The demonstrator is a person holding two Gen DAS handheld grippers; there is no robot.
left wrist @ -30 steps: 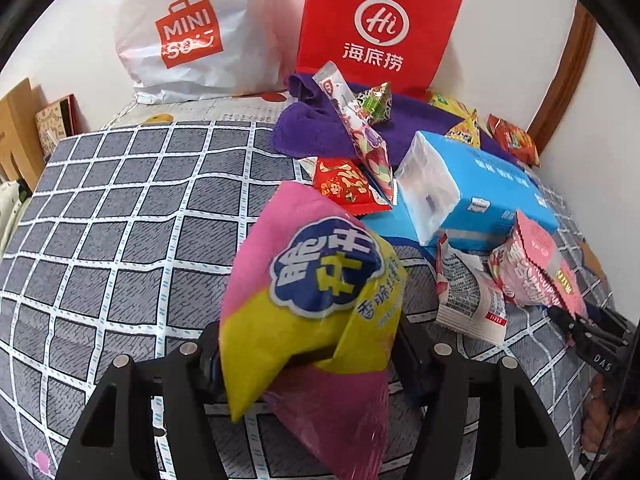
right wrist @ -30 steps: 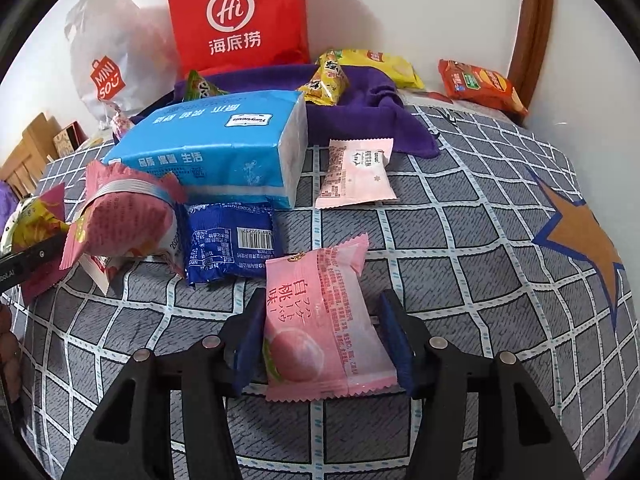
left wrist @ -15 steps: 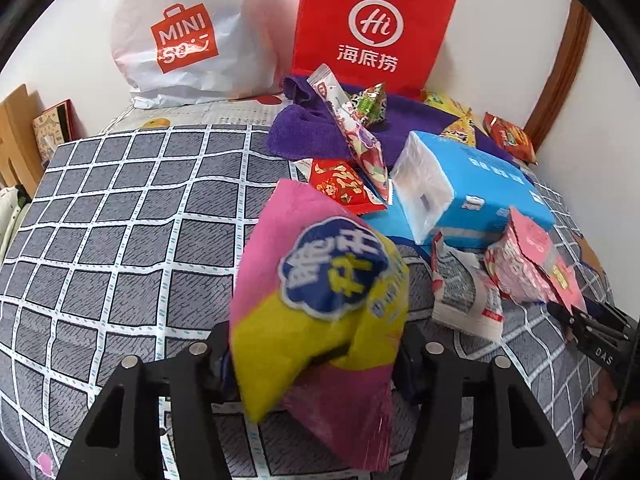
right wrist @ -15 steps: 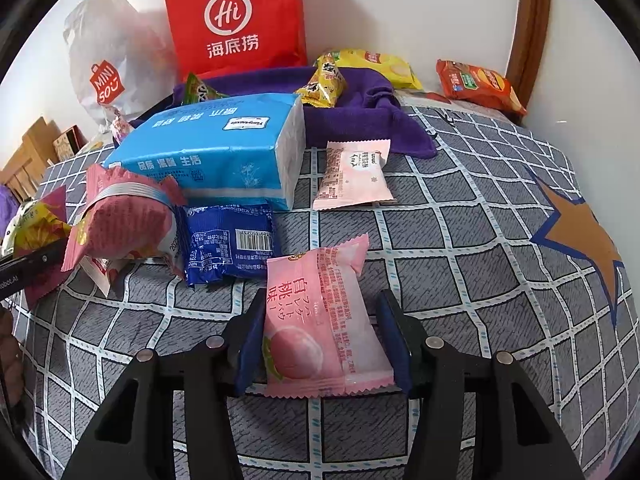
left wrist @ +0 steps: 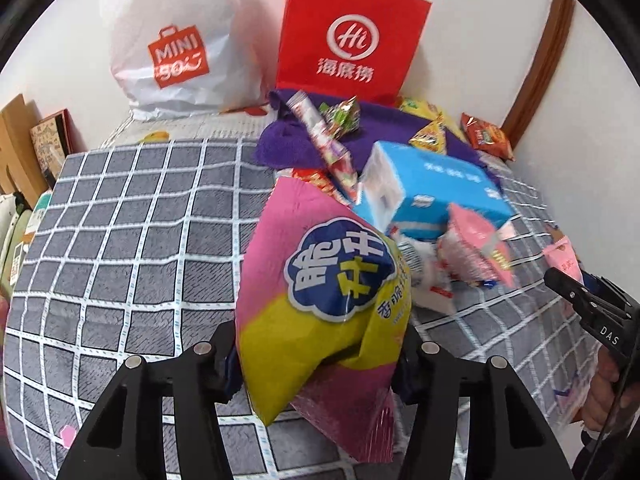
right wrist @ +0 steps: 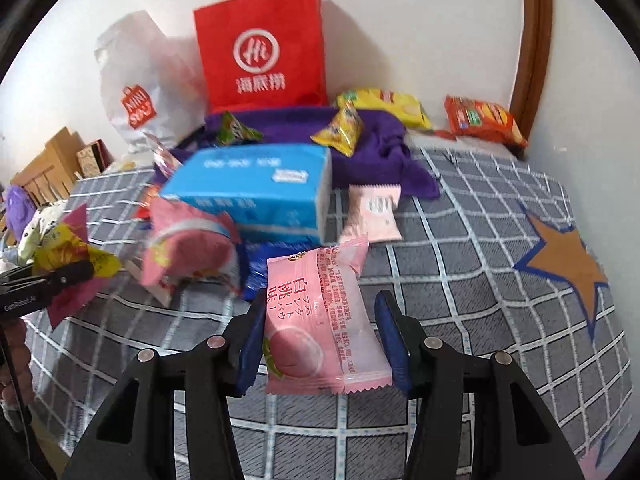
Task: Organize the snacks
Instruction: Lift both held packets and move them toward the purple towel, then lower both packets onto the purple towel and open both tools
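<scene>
My left gripper point(left wrist: 320, 356) is shut on a pink and yellow chip bag point(left wrist: 320, 304) and holds it above the checked blanket point(left wrist: 132, 240). My right gripper point(right wrist: 326, 340) is shut on a pink peach snack packet point(right wrist: 320, 320), lifted off the blanket point(right wrist: 480, 280). The left gripper with the chip bag also shows at the left in the right wrist view point(right wrist: 60, 276). The right gripper shows at the right edge of the left wrist view point(left wrist: 580, 300).
A red paper bag point(left wrist: 352, 36) and a white Miniso bag point(left wrist: 176, 44) stand at the wall. A blue tissue pack point(right wrist: 256, 188), a purple cloth point(right wrist: 372, 152) with snacks, a pink packet point(right wrist: 372, 216) and an orange packet point(right wrist: 480, 120) lie behind.
Both grippers have risen and tilted up with their packets. The peach packet, lying on the blanket before, now hangs above it. The chip bag has shifted right.
</scene>
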